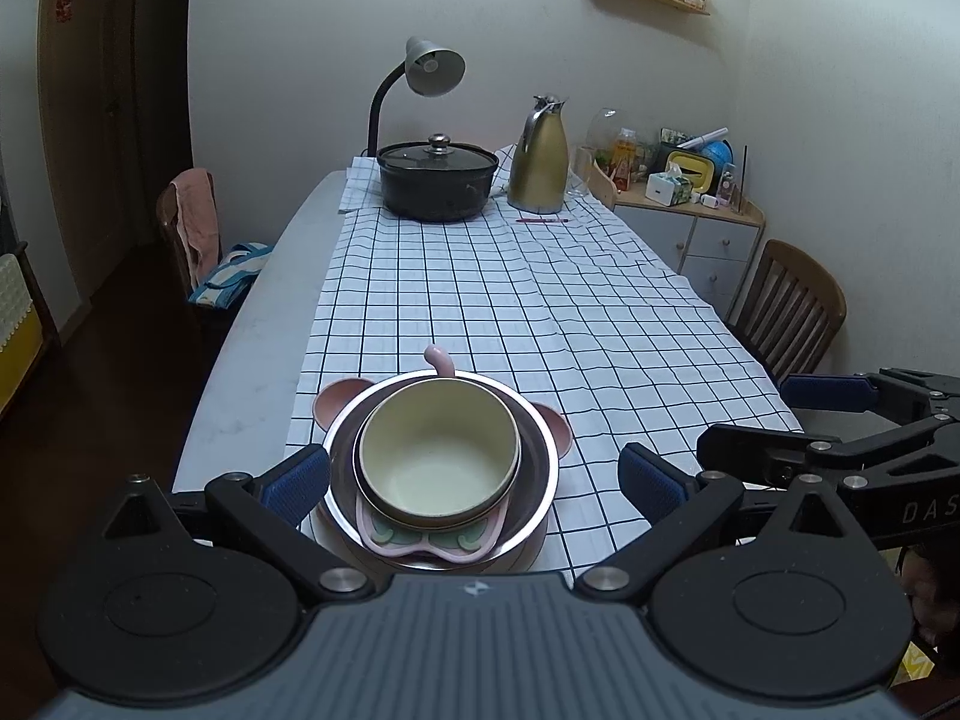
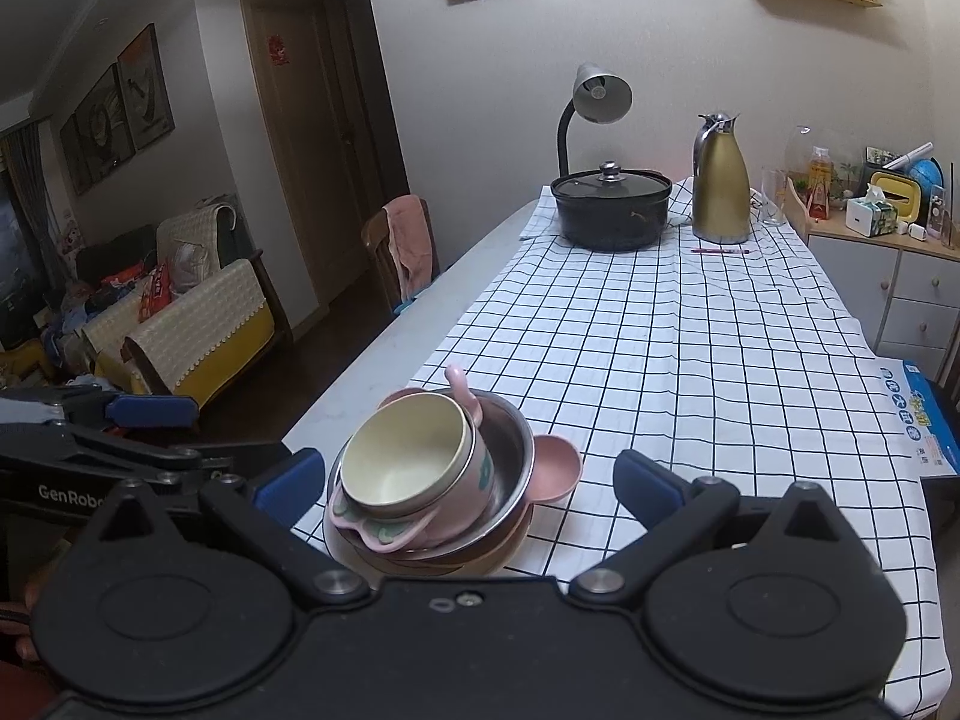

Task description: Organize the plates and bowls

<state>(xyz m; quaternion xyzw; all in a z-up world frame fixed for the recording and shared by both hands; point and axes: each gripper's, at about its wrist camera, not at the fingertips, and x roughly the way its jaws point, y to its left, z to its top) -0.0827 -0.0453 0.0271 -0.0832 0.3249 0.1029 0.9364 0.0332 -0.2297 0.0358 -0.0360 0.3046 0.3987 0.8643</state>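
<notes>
A stack of dishes stands at the near end of the checked tablecloth. A cream bowl [image 1: 441,456] [image 2: 408,456] sits on top, nested in a pink flower-shaped dish [image 1: 420,540] [image 2: 384,531]. Both rest in a steel bowl [image 1: 543,438] [image 2: 510,450], over a pink plate with ears [image 1: 339,399] [image 2: 555,465] and a brown plate [image 2: 444,564]. My left gripper [image 1: 474,489] is open, its blue pads either side of the stack, touching nothing. My right gripper [image 2: 468,483] is open too, just behind the stack. Each gripper shows at the edge of the other's view.
A black lidded pot [image 1: 438,180] [image 2: 609,204], a gold thermos jug [image 1: 540,156] [image 2: 720,180], a desk lamp [image 1: 420,75] and a pen [image 1: 543,220] stand at the far end. Wooden chairs [image 1: 786,306] flank the table. A cabinet [image 1: 690,228] stands right.
</notes>
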